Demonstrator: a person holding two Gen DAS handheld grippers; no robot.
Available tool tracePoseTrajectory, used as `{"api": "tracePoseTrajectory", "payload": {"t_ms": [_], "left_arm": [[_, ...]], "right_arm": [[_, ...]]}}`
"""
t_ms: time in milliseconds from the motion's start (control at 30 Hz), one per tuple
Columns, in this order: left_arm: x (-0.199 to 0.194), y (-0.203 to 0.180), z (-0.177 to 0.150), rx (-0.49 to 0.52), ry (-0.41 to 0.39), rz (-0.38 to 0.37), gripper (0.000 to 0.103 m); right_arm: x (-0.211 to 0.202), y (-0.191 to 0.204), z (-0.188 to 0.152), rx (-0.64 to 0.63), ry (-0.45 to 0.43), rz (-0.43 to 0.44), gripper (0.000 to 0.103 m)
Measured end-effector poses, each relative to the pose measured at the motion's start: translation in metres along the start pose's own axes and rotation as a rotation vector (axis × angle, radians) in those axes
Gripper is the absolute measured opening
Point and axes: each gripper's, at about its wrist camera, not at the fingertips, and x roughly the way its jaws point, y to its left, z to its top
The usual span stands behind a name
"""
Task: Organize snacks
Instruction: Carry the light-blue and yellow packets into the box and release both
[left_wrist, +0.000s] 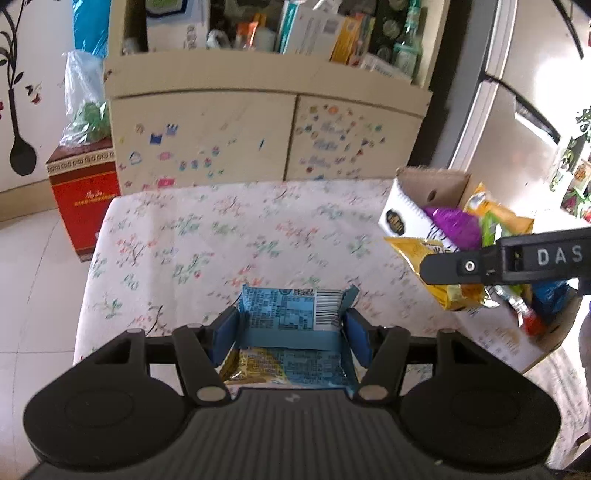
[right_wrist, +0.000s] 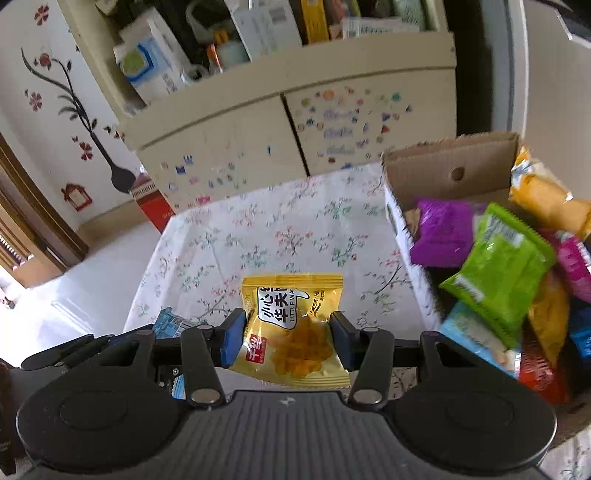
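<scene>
**Both claws carry a snack packet above the tabletop**

The left claw (left_wrist: 291, 332) is clamped on a blue snack packet (left_wrist: 288, 314), its pads pressing the packet's two side edges, held over the floral tabletop (left_wrist: 207, 236). The right claw (right_wrist: 288, 338) is clamped on a yellow snack packet (right_wrist: 295, 325), also lifted over the cloth. To the right stands a cardboard box (right_wrist: 450, 166) holding purple, green, orange and pink packets.
</scene>
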Motion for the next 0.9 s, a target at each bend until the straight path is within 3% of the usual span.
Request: {"api": "tracePoseTrajectory", "payload": {"t_ms": [367, 900], "left_arm": [[-0.006, -0.024, 0.033, 0.007, -0.066, -0.054, 0.061], [0.007, -0.114, 0.085, 0.115, -0.126, -0.246, 0.062]], "right_arm": [[-0.047, -0.032, 0.014, 0.066, -0.143, -0.029, 0.057], [-0.108, -0.108, 0.031, 0.279, -0.359, -0.130, 0.057]]}}
